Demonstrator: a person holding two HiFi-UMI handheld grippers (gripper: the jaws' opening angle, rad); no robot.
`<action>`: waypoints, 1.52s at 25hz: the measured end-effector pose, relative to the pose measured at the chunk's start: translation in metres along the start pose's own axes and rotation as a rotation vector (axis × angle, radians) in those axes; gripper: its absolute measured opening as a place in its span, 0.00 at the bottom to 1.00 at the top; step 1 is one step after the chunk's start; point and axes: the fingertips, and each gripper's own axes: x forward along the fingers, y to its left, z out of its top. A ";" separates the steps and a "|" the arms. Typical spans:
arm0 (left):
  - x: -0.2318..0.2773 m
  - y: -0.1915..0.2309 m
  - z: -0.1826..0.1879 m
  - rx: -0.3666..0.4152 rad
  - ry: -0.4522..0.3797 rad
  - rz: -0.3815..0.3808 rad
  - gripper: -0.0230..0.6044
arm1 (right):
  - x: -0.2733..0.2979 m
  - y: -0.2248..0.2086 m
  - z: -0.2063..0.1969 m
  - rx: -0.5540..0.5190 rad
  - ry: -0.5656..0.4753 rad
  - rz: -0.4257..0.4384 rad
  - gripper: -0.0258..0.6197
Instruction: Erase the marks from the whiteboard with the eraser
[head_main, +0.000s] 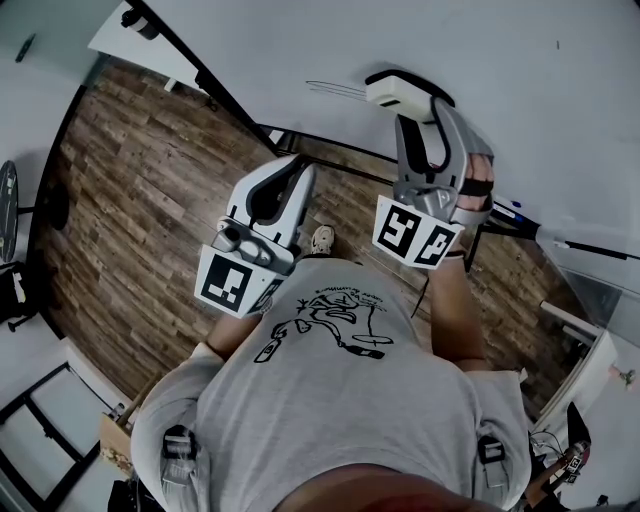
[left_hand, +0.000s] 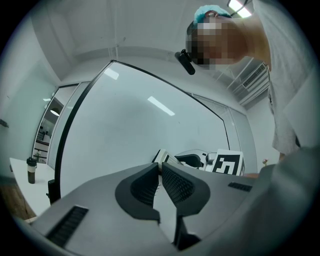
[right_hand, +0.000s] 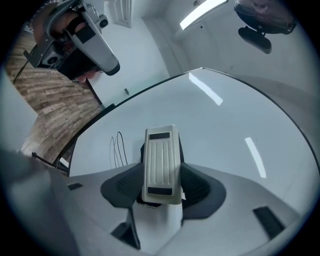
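Left tool (left_hand: 161, 167): I read its jaws as drawn together with nothing between them. In the head view it (head_main: 303, 168) hangs in front of the chest, off the board.
Right tool (right_hand: 161, 186): clamped on the eraser (right_hand: 161, 159), one jaw on each long side. In the head view the tool (head_main: 425, 108) reaches further out than the left one.
Eraser: pale, with its ribbed back towards the right gripper view. It (head_main: 396, 90) sits at the whiteboard (head_main: 470, 45), and I take it to be touching.
Marks (right_hand: 117, 148): thin dark loops just beside the eraser, on its left; in the head view they (head_main: 335, 90) show as faint lines.
Whiteboard: white, dark-framed, wide behind both tools (left_hand: 130, 125).
Floor (head_main: 130, 200): wood planks below the board.
Worktop (left_hand: 17, 190): white, far left in the left gripper view.
Container: a dark bottle (left_hand: 31, 170) stands upright on the worktop. I cannot tell what it holds.
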 end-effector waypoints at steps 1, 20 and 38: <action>0.001 0.001 -0.001 -0.002 0.003 0.000 0.10 | 0.004 -0.001 -0.001 -0.007 0.004 -0.004 0.41; 0.009 0.010 -0.001 0.004 -0.004 -0.011 0.10 | 0.024 0.034 -0.007 -0.068 0.003 0.001 0.41; -0.009 0.009 0.010 0.026 -0.026 0.020 0.10 | 0.041 0.100 -0.017 -0.151 0.020 0.118 0.41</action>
